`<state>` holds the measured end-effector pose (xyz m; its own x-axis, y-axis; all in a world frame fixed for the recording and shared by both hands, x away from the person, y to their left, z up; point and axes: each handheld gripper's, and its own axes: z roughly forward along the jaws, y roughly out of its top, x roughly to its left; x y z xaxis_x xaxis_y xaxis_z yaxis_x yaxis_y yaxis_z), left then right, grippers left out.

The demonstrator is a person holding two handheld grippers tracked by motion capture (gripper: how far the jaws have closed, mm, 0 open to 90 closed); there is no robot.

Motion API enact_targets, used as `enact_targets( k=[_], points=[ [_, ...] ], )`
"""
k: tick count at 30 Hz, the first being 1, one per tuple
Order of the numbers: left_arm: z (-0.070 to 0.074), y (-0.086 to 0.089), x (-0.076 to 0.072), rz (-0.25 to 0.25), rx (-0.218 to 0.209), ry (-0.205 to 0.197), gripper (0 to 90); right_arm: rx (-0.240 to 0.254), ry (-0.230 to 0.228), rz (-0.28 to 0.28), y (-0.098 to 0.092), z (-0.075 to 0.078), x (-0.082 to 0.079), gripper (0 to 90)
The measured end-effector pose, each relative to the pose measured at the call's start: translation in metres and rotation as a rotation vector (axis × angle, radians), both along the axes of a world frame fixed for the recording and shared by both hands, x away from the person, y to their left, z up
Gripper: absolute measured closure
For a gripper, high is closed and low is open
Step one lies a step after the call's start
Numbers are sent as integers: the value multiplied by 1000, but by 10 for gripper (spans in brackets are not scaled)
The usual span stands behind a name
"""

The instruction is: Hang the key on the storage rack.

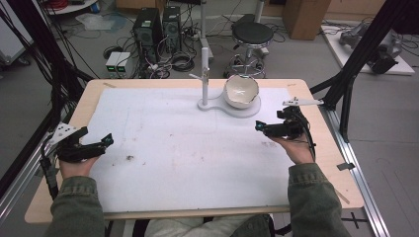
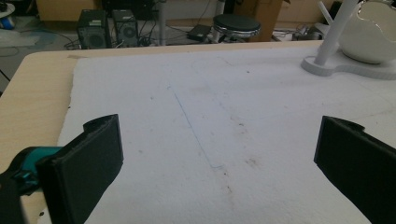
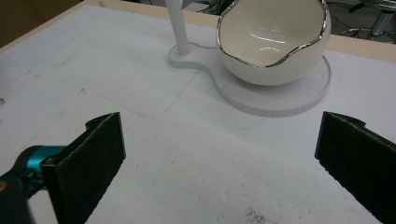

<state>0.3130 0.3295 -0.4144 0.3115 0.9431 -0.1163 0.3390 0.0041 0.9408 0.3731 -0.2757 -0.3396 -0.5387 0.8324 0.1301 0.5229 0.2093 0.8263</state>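
- Bowl (image 1: 240, 91): white, egg-shaped, with a jagged silver rim; it sits on the round end of a white stand base (image 1: 246, 111) at the far centre-right of the bench (image 1: 316, 148).
- Left claw (image 1: 109, 139): held over the left edge of the white mat (image 1: 188, 158), jaws wide apart, nothing between them.
- Mat: covers most of the bench; faint brown stains and thin pencil lines mark it.
- Stand post (image 1: 204, 74): upright, just left of the bowl.
- Right claw (image 1: 259, 126): near the stand base, jaws wide apart, empty.
- Room: computer towers (image 1: 158, 27), tangled cables and a black stool (image 1: 252, 34) on the grey floor beyond.
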Motion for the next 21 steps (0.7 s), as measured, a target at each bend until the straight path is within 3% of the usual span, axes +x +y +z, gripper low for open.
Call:
enact_targets(
  k=[21],
  points=[
    [-1,0,-1,1,-5,3,17,42,-33,-40,-24,-36,-23,6]
  ],
)
